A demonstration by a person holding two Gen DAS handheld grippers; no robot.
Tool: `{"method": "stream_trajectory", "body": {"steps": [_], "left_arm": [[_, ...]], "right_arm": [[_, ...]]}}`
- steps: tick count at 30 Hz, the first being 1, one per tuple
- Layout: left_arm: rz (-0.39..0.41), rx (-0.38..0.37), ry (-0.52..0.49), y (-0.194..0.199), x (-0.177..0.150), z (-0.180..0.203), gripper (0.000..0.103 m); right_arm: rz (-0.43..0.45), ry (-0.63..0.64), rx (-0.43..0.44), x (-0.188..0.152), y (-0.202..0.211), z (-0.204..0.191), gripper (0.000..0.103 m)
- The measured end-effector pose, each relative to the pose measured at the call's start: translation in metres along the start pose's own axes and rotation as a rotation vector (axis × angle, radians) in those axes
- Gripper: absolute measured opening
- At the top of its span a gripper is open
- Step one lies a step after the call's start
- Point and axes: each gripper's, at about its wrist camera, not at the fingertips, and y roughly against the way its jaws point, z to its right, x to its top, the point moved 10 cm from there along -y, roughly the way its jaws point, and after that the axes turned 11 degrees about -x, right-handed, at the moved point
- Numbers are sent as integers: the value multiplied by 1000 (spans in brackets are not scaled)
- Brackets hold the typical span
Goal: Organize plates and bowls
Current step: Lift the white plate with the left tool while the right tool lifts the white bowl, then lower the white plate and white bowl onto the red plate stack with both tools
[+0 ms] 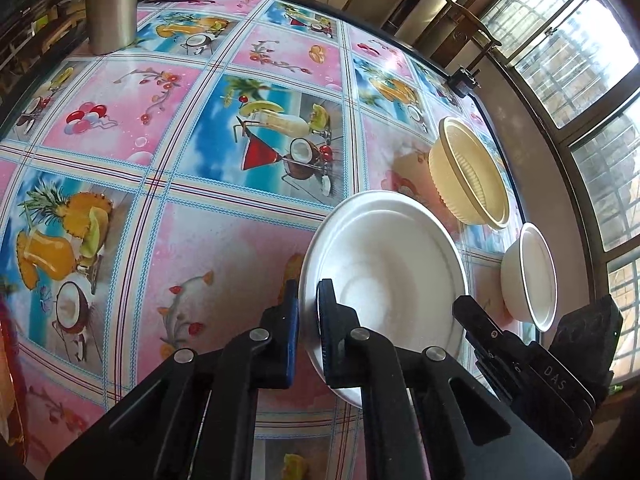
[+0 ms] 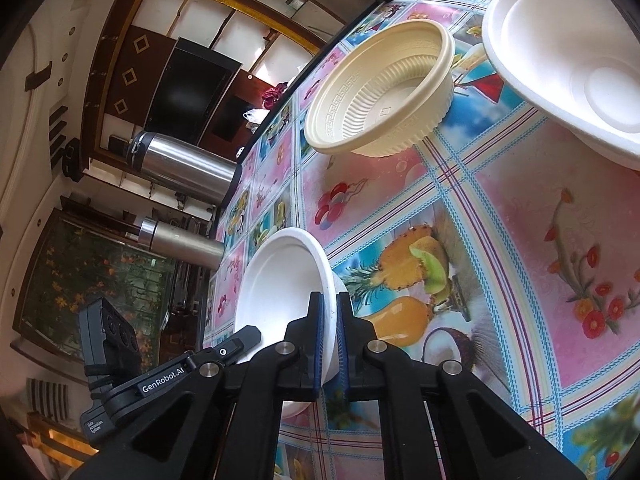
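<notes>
While the left gripper [image 1: 308, 312] clamps the white plate's [image 1: 392, 248] rim, the right gripper [image 2: 330, 336] pinches the small white bowl's [image 2: 280, 280] wall; ahead sits the cream bowl [image 2: 380, 92].

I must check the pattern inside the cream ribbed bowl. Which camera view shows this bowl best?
The right wrist view: the cream ribbed bowl is large there, and its inside ribs and rim pattern are clear. In the left wrist view the same bowl is small, squeezed near the edge, mostly seen from its side.
</notes>
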Motion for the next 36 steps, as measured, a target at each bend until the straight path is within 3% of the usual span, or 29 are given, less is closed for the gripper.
{"method": "stream_trajectory", "body": {"steps": [12, 18, 30, 36], "left_arm": [[-14, 7, -7, 30, -37, -28, 7], [-15, 28, -61, 45, -63, -32, 9], [-40, 2, -100, 78, -116, -48, 12], [64, -23, -106, 132, -105, -55, 11]], "right_arm": [[-13, 26, 10, -40, 4, -12, 7], [-31, 69, -20, -63, 14, -19, 7], [-81, 148, -29, -121, 45, -27, 7], [-86, 204, 3, -137, 60, -59, 6]]}}
